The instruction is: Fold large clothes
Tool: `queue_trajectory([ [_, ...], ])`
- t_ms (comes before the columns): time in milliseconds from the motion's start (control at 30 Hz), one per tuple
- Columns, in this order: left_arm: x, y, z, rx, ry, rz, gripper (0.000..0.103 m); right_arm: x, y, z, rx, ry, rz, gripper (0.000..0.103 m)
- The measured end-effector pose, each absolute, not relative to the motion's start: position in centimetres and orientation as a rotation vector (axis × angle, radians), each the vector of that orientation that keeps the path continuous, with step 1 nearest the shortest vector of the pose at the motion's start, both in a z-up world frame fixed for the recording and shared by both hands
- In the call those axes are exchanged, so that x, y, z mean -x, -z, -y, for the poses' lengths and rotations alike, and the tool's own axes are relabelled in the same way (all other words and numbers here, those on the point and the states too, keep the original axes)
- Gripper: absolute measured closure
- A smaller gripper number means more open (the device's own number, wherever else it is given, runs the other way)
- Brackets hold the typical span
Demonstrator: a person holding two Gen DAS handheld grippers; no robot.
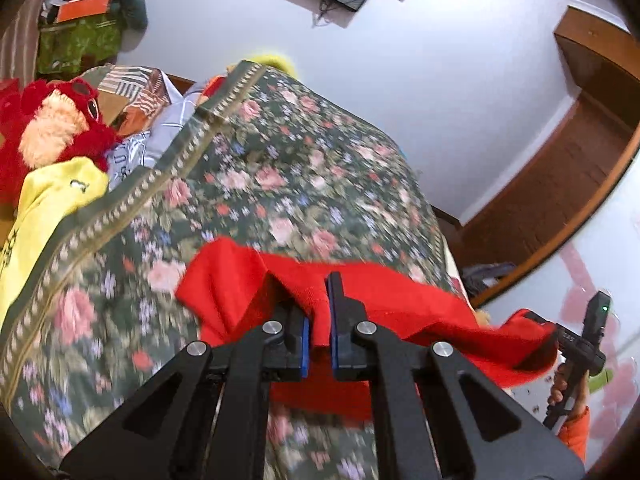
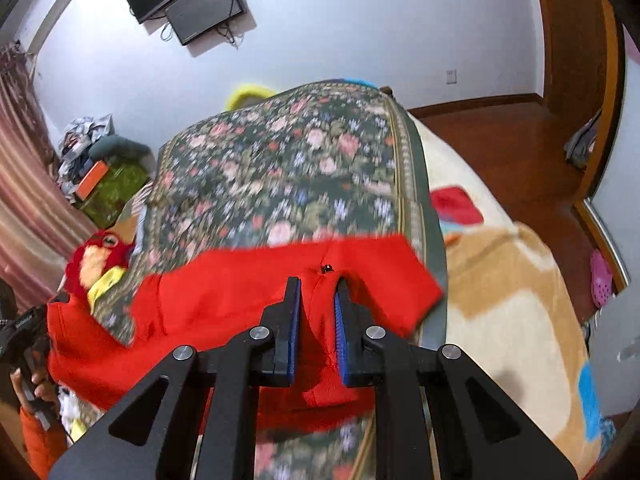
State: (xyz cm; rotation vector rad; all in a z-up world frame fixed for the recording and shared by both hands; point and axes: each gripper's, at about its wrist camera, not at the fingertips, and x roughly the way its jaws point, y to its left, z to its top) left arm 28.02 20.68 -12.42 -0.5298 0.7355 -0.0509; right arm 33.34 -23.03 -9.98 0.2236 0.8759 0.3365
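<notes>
A large red garment (image 1: pixel 400 300) hangs stretched between my two grippers above a bed with a dark floral bedspread (image 1: pixel 280 168). My left gripper (image 1: pixel 318 292) is shut on one part of the garment's edge. My right gripper (image 2: pixel 318 296) is shut on the red garment (image 2: pixel 240 300) too, with cloth bunched between its blue pads. In the left wrist view the right gripper (image 1: pixel 576 344) shows at the far right with red cloth at it. In the right wrist view the left gripper (image 2: pixel 20 332) shows at the far left. The floral bedspread (image 2: pixel 288 168) lies below.
A red plush toy (image 1: pixel 56 120) and yellow cloth (image 1: pixel 48 200) lie at the bed's left side. A beige blanket (image 2: pixel 500 300) covers the bed's right side. A cluttered pile (image 2: pixel 100 160) stands by the wall. Dark screens (image 2: pixel 184 0) hang on the wall. A wooden floor (image 2: pixel 500 140) lies to the right.
</notes>
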Motion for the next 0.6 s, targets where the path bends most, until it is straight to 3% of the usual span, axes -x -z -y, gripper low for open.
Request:
queue_trajectory([
  [333, -37.6, 20.5, -22.1, 0.48, -0.047, -0.883, 0.097, -42.1, 16.0, 21.5, -0.216, -0.269, -0.967, 0.089],
  [433, -39.3, 23.2, -21.7, 0.426, -0.07, -0.961, 0.093, -43.1, 17.3, 21.9, -0.236, -0.248, -0.978, 0.087],
  [600, -40.1, 24.8, -21.6, 0.409, -0.08, -1.022, 0.091, -43.0, 16.0, 23.4, -0.214, -0.147, -0.892, 0.081],
])
